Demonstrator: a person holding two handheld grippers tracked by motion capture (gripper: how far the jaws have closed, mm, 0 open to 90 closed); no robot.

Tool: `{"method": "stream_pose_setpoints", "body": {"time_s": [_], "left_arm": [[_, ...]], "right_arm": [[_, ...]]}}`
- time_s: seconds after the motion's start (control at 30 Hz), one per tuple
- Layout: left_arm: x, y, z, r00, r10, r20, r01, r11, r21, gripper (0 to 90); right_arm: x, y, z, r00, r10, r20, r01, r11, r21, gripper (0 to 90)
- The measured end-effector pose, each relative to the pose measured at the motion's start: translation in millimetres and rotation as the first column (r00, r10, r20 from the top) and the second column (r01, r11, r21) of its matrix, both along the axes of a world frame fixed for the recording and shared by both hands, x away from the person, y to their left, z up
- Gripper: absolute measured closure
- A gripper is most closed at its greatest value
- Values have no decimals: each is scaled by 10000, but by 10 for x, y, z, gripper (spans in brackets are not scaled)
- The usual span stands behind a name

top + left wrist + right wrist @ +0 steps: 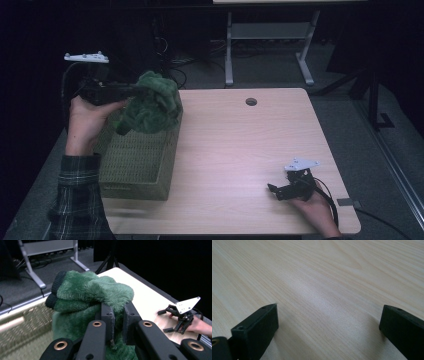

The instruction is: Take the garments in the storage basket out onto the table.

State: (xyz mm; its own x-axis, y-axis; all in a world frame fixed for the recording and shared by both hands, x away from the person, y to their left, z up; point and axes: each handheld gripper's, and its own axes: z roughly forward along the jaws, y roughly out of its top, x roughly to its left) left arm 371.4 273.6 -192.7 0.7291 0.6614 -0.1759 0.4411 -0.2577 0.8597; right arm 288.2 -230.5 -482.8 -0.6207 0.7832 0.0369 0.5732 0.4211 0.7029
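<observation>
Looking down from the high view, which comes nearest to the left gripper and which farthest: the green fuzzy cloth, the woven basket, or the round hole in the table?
1. Green fuzzy cloth, pinched in the left gripper.
2. Woven basket, just below it.
3. Round hole, off to the right on the table.

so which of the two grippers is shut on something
The left gripper, clamped on the green fuzzy cloth above the basket; the right gripper rests open on the table.
</observation>
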Motion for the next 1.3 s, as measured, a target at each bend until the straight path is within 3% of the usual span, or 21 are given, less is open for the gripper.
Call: {"method": "stream_pose_setpoints", "body": {"time_s": [0.2, 0.43, 0.93, 1.3], "left_arm": [[26, -287, 63, 9988, -448, 189, 450, 9989, -88, 820], [73, -647, -12, 9947, -1021, 155, 1022, 9947, -67, 819], [138, -1266, -356, 9805, -1955, -209, 1950, 9805, -241, 818], [150, -1659, -661, 9718, -2293, -545, 2286, 9733, -184, 818]], "right_arm": [[0, -1, 0, 10000, 7, 3, -7, 10000, -7, 19], [0, 1, 0, 10000, -4, 1, 4, 10000, 17, 19], [-1, 2, 0, 10000, -17, -6, 17, 10000, 28, 19], [2, -10, 0, 9999, 117, 25, -117, 9999, 23, 19]]}}
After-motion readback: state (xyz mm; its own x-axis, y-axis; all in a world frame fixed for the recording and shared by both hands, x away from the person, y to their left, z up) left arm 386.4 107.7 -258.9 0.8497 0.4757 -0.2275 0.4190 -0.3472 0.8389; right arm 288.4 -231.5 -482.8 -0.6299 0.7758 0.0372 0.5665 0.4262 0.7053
